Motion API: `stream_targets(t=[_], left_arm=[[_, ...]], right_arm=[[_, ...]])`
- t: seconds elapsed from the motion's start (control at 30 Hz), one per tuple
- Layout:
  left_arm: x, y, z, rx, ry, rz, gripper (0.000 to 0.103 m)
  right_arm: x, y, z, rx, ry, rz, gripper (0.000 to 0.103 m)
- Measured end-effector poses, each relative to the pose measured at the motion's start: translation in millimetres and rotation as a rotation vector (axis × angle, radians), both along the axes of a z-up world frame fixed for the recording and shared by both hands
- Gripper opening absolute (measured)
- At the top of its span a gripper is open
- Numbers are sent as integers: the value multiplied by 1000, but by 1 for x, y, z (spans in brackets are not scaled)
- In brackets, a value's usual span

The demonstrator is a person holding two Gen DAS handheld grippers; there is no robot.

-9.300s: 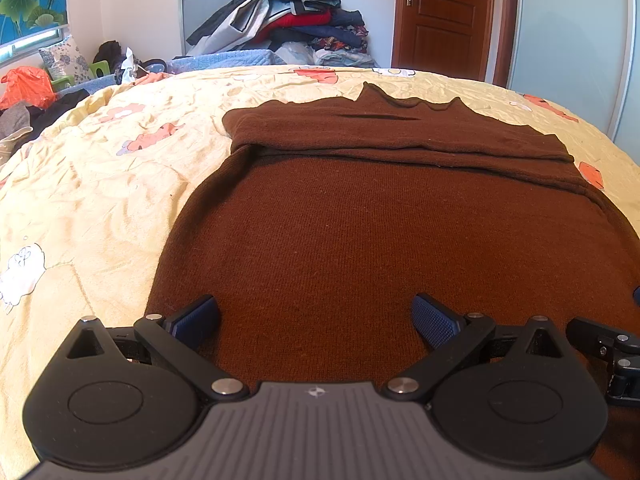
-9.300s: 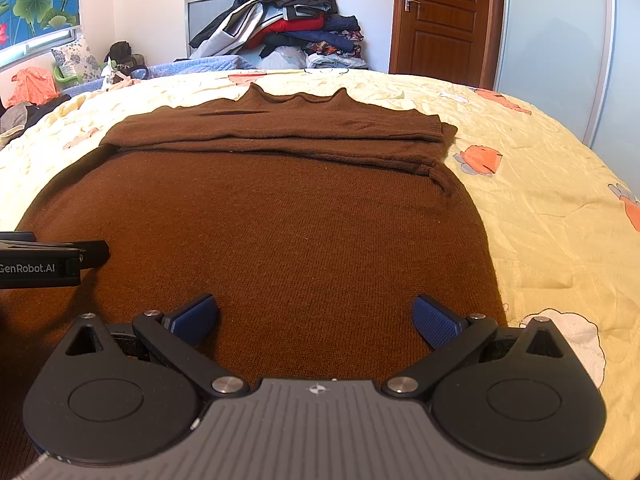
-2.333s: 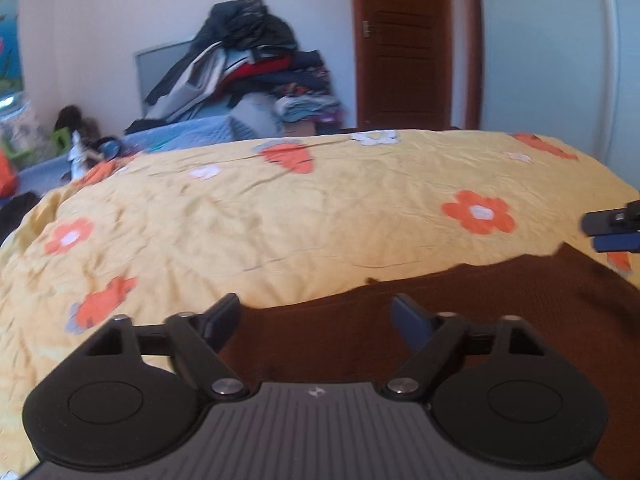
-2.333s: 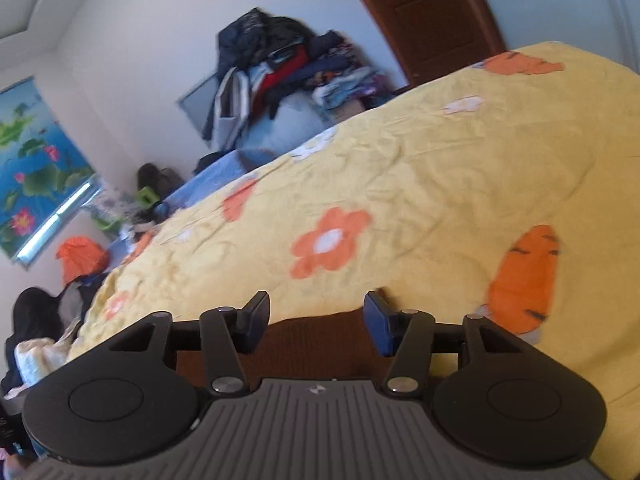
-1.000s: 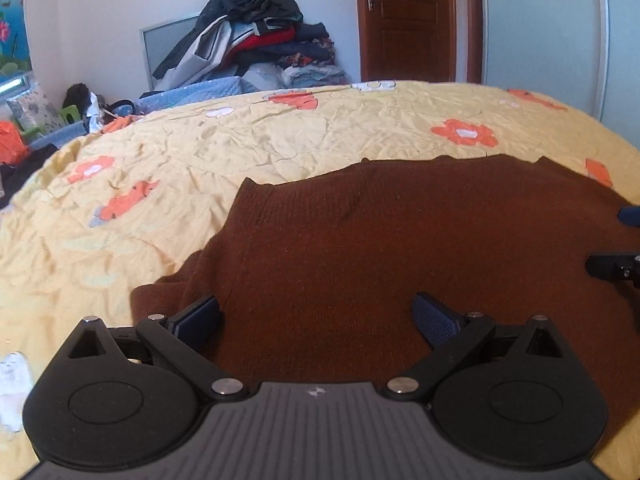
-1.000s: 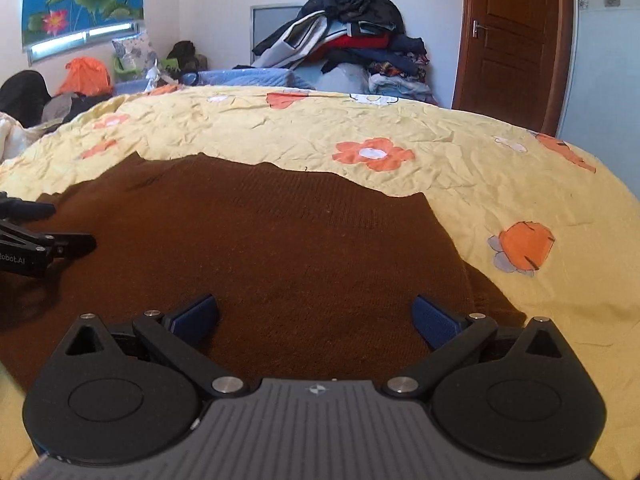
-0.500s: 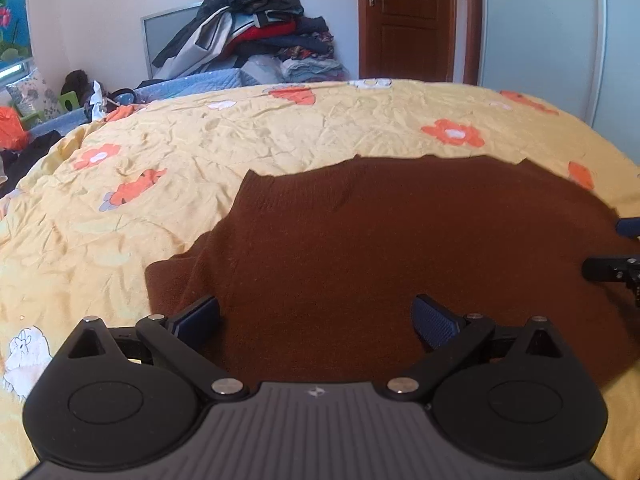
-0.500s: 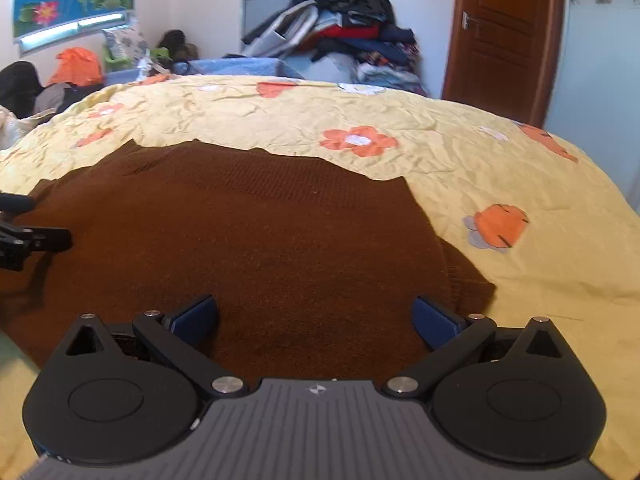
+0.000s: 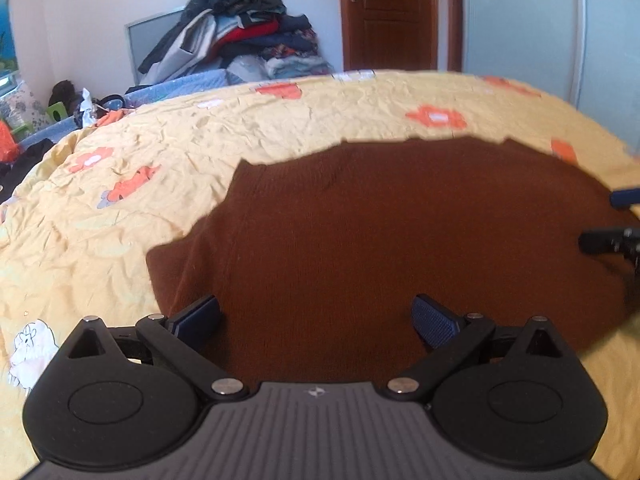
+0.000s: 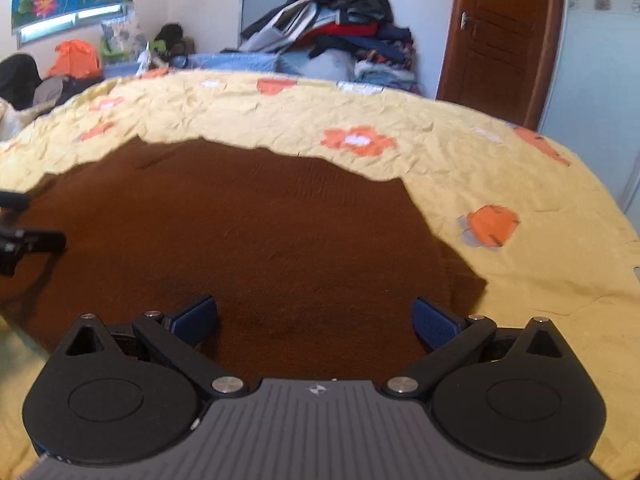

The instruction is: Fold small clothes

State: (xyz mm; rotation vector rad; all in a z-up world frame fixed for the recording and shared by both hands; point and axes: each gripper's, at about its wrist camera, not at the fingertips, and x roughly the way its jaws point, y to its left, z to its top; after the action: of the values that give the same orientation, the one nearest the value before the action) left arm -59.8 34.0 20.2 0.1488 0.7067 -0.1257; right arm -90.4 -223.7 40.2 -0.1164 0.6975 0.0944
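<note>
Sweater-wise, we've got the dark brown knit sweater (image 9: 400,232) flat on the yellow flowered bedspread (image 9: 168,152), running sideways just ahead of both jaws, left gripper (image 9: 316,316) and right gripper (image 10: 316,316) spread wide, holding nothing.

A plain dark brown sweater (image 9: 380,240) lies ahead of the black gripper (image 9: 316,318); beyond, a yellow bedspread (image 9: 180,148) with orange flowers.
</note>
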Motion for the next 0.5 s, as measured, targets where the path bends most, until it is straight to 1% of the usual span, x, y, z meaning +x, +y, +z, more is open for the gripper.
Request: stream_targets(t=[0.03,0.07,0.13,0.2,0.27,0.33,0.4,0.43,0.5], left_arm=[[-3,0,-3,12,-22,-13,103],[-5,0,-4,13,-32,-18,103],[-7,2,2,6,-17,-13,103],[-15,8,11,-12,-30,2,103],[-26,20,18,-45,-44,29,103],[-35,34,21,-113,-21,64,103],[-40,46,18,-192,22,92,103],[-41,48,14,-207,43,92,103],[-37,50,-1,-189,112,118,103]], right_arm=[[-2,-2,-3,1,8,9,103],[-1,-4,-10,-8,37,9,103],[-7,-10,-17,1,3,29,103],[-8,-10,-10,0,25,20,103],[-12,-11,-1,-2,33,-18,103],[-20,-13,7,5,16,-29,103],[-26,-15,12,17,3,-34,103],[-28,-15,13,22,-1,-36,103],[-30,-15,7,32,19,-18,103]])
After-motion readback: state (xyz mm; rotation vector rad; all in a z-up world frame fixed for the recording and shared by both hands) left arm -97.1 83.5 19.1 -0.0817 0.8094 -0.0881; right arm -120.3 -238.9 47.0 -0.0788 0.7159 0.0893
